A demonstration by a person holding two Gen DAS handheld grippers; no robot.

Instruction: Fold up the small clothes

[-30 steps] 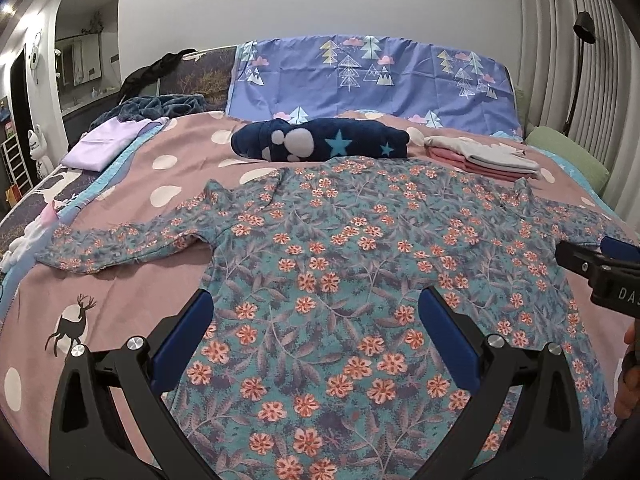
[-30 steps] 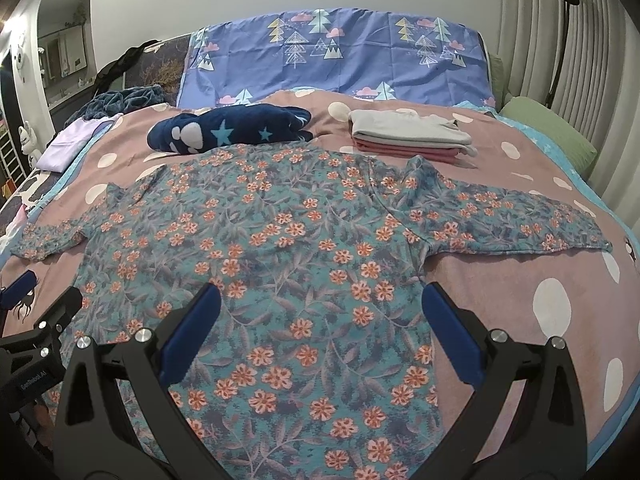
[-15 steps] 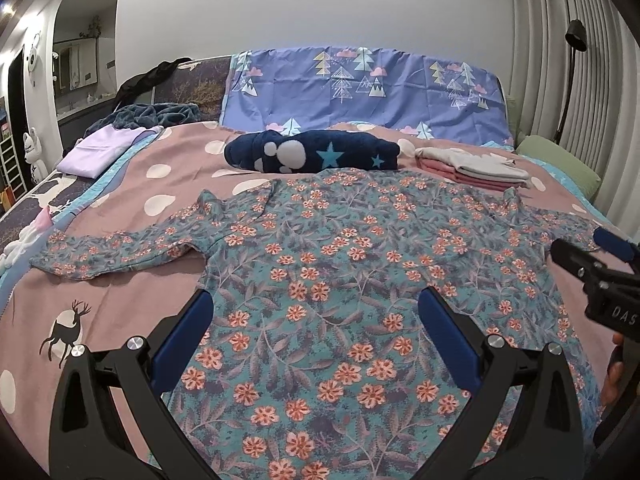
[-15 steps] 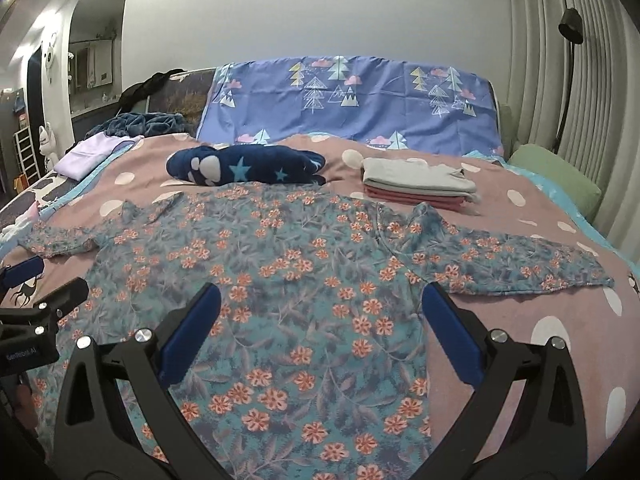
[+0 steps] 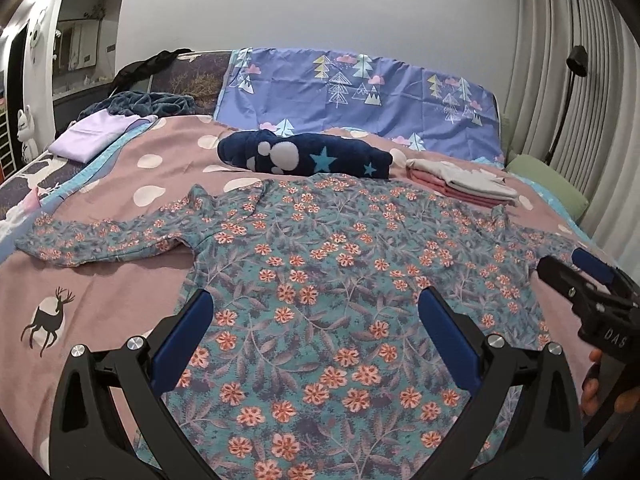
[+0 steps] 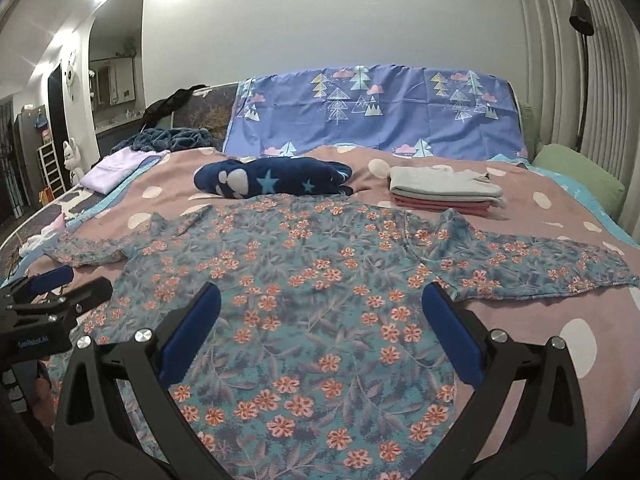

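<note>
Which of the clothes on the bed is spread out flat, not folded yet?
The floral top, sleeves stretched out to both sides. The navy star fleece and grey-pink stack behind it are folded.

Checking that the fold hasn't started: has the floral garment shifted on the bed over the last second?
No. The floral garment still lies flat, its collar just below the navy star blanket, both sleeves spread out.

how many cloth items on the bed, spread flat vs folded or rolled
Spread flat: 1, the floral top
Rolled: 1, the navy star fleece
Folded: 2, the grey-and-pink stack and the lilac cloth
Total: 4
</note>
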